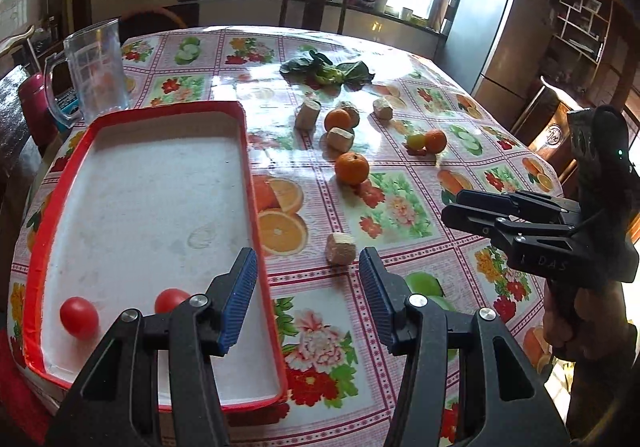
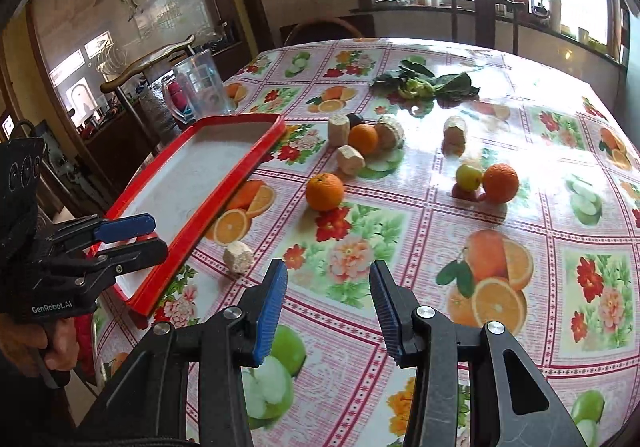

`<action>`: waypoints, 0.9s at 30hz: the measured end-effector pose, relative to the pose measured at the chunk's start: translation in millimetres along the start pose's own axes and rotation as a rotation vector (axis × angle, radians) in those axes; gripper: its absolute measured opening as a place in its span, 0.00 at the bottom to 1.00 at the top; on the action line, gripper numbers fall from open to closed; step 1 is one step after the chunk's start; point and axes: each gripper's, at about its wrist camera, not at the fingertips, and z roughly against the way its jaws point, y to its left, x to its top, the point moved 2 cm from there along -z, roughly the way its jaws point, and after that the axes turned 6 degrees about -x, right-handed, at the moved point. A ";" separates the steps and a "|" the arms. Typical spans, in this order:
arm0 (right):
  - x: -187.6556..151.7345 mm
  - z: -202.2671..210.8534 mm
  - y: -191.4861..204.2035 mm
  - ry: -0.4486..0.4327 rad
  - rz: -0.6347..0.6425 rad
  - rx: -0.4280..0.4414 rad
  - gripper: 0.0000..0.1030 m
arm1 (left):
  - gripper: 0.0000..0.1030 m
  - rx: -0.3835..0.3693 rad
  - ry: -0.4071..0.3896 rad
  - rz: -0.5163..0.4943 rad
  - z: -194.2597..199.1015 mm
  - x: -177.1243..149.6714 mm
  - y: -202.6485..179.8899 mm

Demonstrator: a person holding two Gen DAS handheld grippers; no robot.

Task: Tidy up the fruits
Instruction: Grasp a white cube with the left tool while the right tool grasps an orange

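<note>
Red-rimmed and white inside, a shallow tray [image 1: 248,167] is set on the left part of a table [image 1: 400,279] covered with a glossy fruit-and-flower oilcloth. Two red tomatoes [image 1: 79,317] are seen lying in the tray's near end, one partly hidden behind a finger of the left gripper [image 1: 308,287]. That gripper is held over the tray's near right rim, its blue-padded jaws parted with nothing between them. The right gripper [image 2: 328,291] is held above bare cloth further right, its jaws likewise apart and empty. Three oranges are spread over the middle of the table: the nearest orange [image 2: 325,191] alone, another [image 2: 363,139] among pale cut root pieces [image 2: 350,161], and a third [image 2: 500,183] touching a small yellow-green fruit [image 2: 469,177]. One more pale piece [image 2: 238,262] is seen just beside the tray's long edge. Leafy greens [image 2: 424,83] are laid near the far side, and a clear plastic jug [image 1: 96,67] is stood behind the tray.
</note>
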 end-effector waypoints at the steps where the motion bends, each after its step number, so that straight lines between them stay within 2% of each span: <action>1: 0.4 -1.0 -6.9 0.002 -0.012 -0.009 0.43 | 0.50 -0.007 0.006 -0.007 -3.7 0.7 -4.1; 10: 7.7 -22.6 -73.4 0.018 -0.125 -0.129 0.43 | 0.50 -0.015 0.082 -0.063 -44.8 3.8 -29.3; 18: 22.3 -47.4 -108.4 0.014 -0.171 -0.197 0.43 | 0.49 0.002 0.143 -0.068 -76.5 2.6 -29.9; 24: 42.7 -64.8 -125.2 -0.003 -0.202 -0.206 0.42 | 0.23 -0.004 0.122 -0.071 -84.8 9.6 -25.4; 26: 48.4 -71.2 -127.1 -0.006 -0.209 -0.186 0.42 | 0.22 -0.021 0.121 -0.061 -85.6 11.1 -22.9; 27: 50.2 -74.2 -127.2 -0.001 -0.208 -0.185 0.39 | 0.22 -0.025 0.121 -0.059 -85.7 11.5 -22.6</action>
